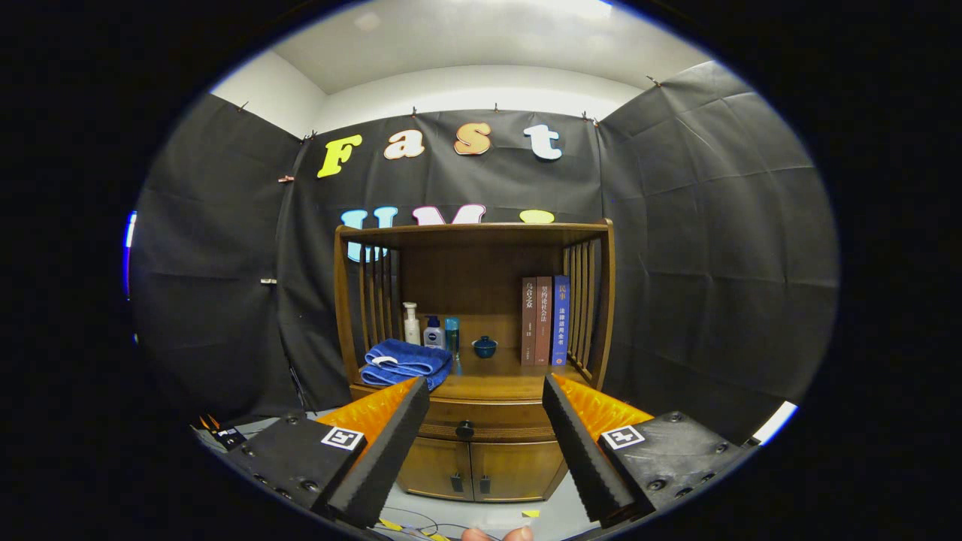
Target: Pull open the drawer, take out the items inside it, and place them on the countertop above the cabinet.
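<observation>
A small wooden cabinet (481, 466) stands some way ahead of me. Its drawer (488, 422) is shut, with a dark round knob (465, 429) at its middle. Above the drawer lies the wooden countertop (496, 385), under an open shelf frame. My gripper (485, 392) is open and holds nothing. The fingertips frame the drawer front, which lies well beyond them, and the knob shows in the gap nearer the left finger (387, 443). What the drawer contains is hidden.
On the countertop lie a folded blue towel (404, 362), three bottles (430, 329), a small blue lidded pot (485, 346) and three upright books (545, 321). Two small doors (473, 469) sit under the drawer. Cables lie on the grey surface (421, 520) near me, and fingertips of a hand (497, 534) show below the gripper.
</observation>
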The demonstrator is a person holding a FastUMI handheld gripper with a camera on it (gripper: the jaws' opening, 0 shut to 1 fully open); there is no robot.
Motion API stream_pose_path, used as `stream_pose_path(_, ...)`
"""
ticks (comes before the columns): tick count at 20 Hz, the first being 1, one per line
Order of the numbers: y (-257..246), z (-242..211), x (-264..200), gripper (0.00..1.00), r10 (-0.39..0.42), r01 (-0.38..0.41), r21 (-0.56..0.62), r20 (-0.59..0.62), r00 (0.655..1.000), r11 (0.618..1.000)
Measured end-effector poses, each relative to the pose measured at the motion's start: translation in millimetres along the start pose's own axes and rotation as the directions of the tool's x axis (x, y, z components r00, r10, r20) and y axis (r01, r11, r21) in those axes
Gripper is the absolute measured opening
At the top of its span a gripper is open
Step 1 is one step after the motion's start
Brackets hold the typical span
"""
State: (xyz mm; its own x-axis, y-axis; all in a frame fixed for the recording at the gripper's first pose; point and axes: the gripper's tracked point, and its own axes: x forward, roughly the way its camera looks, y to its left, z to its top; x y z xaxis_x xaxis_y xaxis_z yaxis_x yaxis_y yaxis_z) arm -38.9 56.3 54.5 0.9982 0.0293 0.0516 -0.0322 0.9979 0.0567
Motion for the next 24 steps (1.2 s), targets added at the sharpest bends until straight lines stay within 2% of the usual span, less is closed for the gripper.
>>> stream_pose_path(3, 5.9, -15.3, 8.6, 0.99, -0.001, 0.001, -0.025, 0.011, 1.0, 1.0)
stream_pose_path(6, 23.3, -57.7, 27.4, 0.99, 0.03, -0.031, -0.063, -0.019, 0.999, 0.997)
stream_pose_path(8, 26.8, -86.7, 46.6, 0.99, 0.023, -0.026, -0.076, -0.037, 0.999, 0.997)
stream_pose_path(18, 49.1, -240.0, 166.8, 0.99, -0.018, 0.008, -0.066, -0.165, 0.986, 0.998)
stream_pose_path(24, 51.5, -285.1, 231.7, 0.99, -0.034, 0.028, -0.031, -0.219, 0.975, 0.999)
